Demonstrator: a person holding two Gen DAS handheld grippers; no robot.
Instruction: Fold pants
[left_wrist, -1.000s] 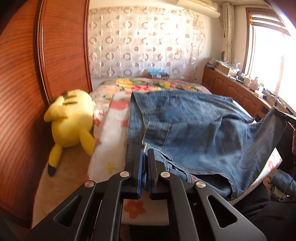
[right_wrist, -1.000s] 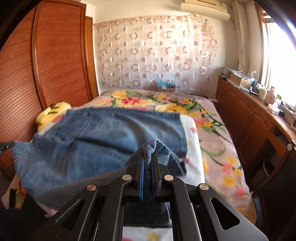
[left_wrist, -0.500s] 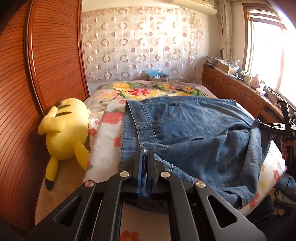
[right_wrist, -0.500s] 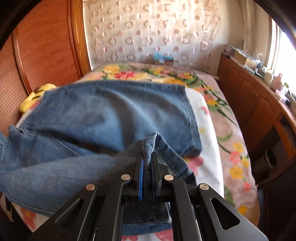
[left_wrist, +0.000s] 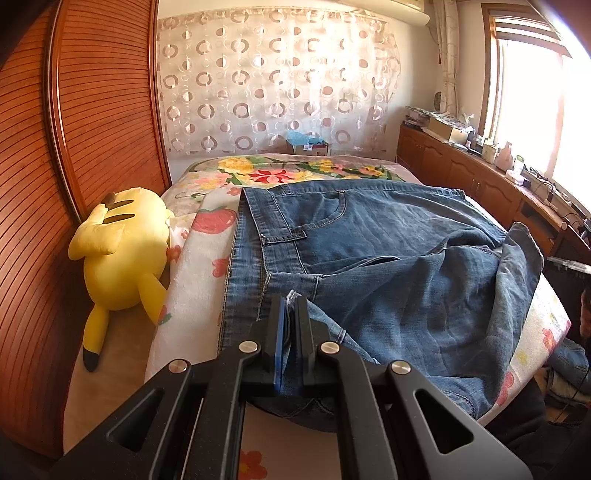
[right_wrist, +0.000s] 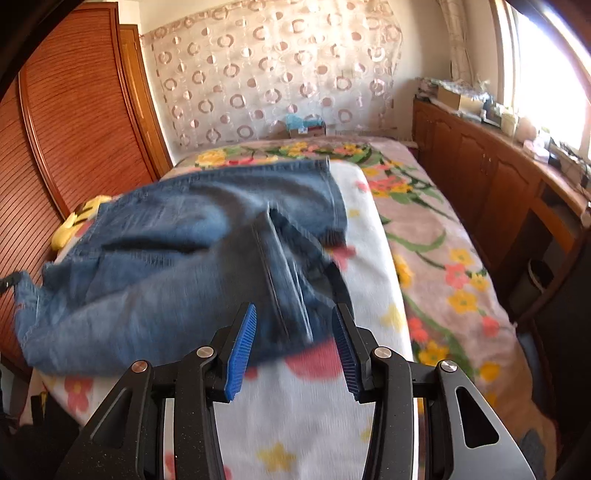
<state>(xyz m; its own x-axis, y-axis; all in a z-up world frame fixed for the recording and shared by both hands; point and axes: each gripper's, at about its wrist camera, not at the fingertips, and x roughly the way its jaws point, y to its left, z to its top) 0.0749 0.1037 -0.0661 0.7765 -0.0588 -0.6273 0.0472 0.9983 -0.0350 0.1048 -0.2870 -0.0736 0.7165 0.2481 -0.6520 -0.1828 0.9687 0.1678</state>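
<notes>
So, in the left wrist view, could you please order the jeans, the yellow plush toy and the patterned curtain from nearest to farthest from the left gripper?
1. Jeans: clamped in the left gripper, spread ahead on the bed.
2. Yellow plush toy: to the left, against the wooden wall.
3. Patterned curtain: on the far wall beyond the bed.

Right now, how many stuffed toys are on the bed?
1: a yellow plush toy lying along the bed's left edge against the wooden wardrobe, beside the jeans. The jeans may hide others.

Motion-blurred jeans (right_wrist: 177, 236) in the right wrist view, their near hem hidden behind the left gripper (left_wrist: 291, 314).
</notes>
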